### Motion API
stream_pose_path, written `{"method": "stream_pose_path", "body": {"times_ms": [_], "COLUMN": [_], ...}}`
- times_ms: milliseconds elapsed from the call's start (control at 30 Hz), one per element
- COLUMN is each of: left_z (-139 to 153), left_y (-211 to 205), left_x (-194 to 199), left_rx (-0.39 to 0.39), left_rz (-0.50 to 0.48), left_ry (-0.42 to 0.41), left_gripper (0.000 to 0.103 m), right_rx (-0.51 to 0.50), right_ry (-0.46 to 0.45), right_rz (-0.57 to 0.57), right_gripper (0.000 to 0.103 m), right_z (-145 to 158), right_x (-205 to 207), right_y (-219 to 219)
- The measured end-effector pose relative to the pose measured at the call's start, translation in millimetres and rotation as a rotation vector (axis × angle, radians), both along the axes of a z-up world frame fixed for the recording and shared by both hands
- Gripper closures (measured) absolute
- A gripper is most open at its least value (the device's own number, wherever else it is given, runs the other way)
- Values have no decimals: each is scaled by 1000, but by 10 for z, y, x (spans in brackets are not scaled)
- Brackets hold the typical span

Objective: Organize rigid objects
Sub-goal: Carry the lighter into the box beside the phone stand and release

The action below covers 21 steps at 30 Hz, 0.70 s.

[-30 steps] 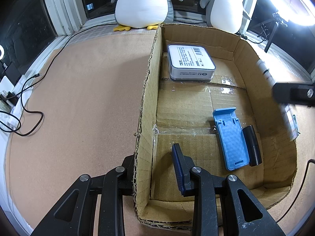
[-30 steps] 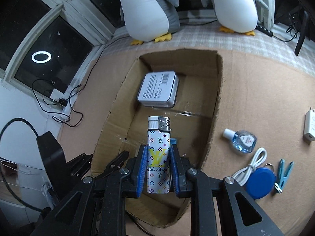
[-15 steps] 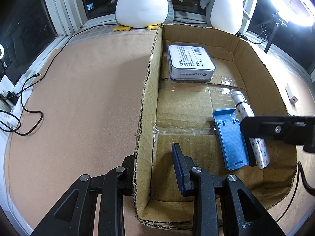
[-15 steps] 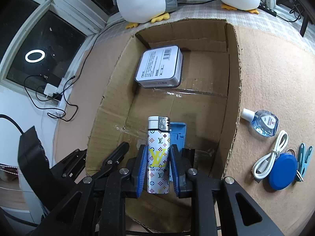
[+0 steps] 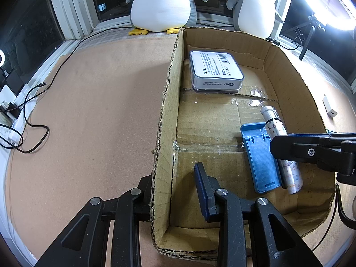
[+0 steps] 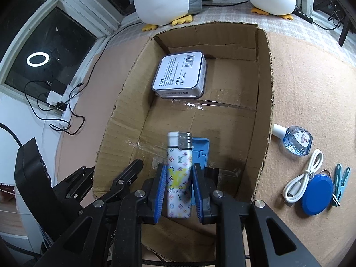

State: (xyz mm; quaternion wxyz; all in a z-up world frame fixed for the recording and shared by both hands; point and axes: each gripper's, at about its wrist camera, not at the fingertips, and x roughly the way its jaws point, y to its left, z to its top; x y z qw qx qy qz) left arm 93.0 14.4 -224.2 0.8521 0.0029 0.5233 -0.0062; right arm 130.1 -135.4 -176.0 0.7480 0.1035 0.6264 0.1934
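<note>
While my right gripper [image 6: 178, 191] pinches the patterned lighter [image 6: 179, 173] between its blue pads, the lighter sits low inside the cardboard box [image 5: 169, 111], just beside the blue phone stand [image 5: 260, 155] on that stand's right side; from the left wrist view I can't tell if the lighter touches the floor of the box. Metal cap end of the lighter points toward the far wall. Box contents: a white tin with printed label [image 5: 214, 71] flat in the far left corner against the left wall, the blue phone stand lying flat near the right wall, and the lighter. A dark object shows behind the stand in the right wrist view, too hidden to name.

My left gripper [image 5: 173, 191] straddles the box's left wall, one finger outside, one blue-padded finger [image 5: 203, 191] inside, jaws spread with the cardboard edge between them; can't tell if they press it.

Outside the box on the right, on the tan mat [image 6: 311, 77]: small clear blue bottle [image 6: 294, 141], coiled white cable [image 6: 303, 178], round blue disc [image 6: 317, 197], teal clip [image 6: 341, 182]. Two plush penguins [image 5: 163, 2] sit at the window behind the box
</note>
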Motion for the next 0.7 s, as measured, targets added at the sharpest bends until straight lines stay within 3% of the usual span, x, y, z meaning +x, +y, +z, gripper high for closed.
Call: {"method": "stream_pose_path", "body": {"times_ms": [133,467,700], "left_z": [1,1,0], "left_y": [2,0,2], "left_x": [0,-1,-1], "left_rx": [0,1,0], "left_rz": [0,-1,0], "left_ry": [0,0,0], "left_gripper": [72,72,72], "right_rx": [0,28,12], "right_ry": [-5,-52,-142], "right_rz": [5,-9,-70], "right_gripper": [70,69,62], "right_z": [11,224,549], "right_x": [0,-44,-95], "right_y": [13,-75,-478]}}
